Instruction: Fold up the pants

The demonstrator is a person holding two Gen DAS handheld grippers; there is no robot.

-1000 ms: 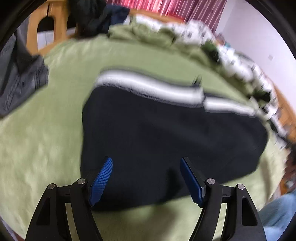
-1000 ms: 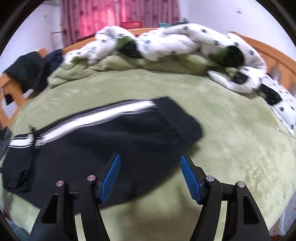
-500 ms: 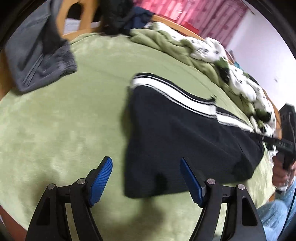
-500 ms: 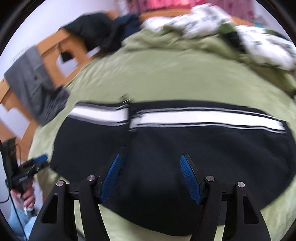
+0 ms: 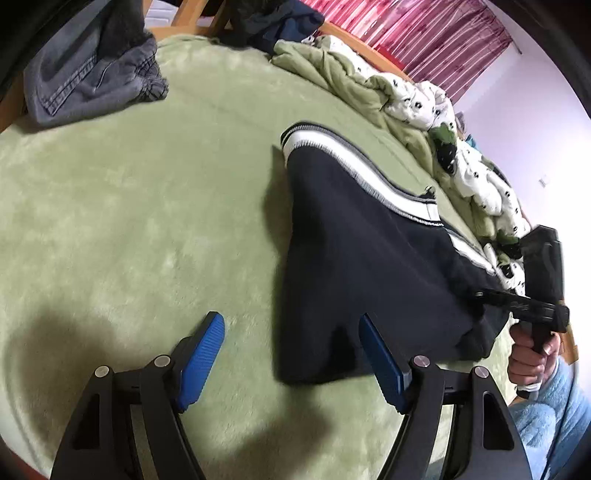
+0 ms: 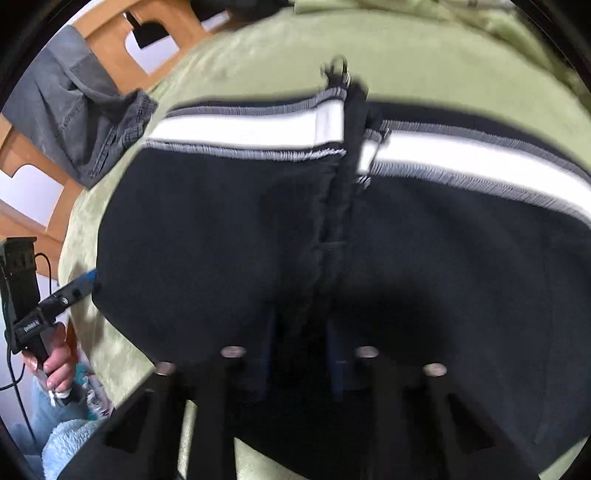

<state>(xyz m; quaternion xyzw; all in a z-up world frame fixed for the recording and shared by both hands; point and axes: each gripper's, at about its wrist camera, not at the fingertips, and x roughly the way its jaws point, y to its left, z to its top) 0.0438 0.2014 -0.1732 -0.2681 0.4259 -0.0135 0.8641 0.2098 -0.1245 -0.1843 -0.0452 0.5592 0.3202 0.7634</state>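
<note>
Black pants point(image 5: 354, 258) with a white side stripe point(image 5: 354, 166) lie on a green bed cover point(image 5: 147, 206). My left gripper point(image 5: 291, 354) is open low over the cover, its right finger at the pants' near left corner. In the right wrist view the pants point(image 6: 229, 229) fill the frame, the stripe point(image 6: 243, 129) across the top. My right gripper point(image 6: 301, 354) has its fingers close together on a raised fold of the near edge of the pants. It also shows in the left wrist view point(image 5: 491, 299) at the pants' right end.
Grey trousers point(image 5: 96, 85) lie at the bed's far left over a wooden bed frame point(image 6: 110, 51). A crumpled green and white spotted duvet point(image 5: 399, 99) runs along the far side. Dark clothes point(image 5: 273, 22) hang at the back. Pink curtains point(image 5: 436, 33) stand behind.
My right gripper has dropped onto the pants and closed on the near edge. My left gripper has moved left and lower, to the pants' left corner, still open.
</note>
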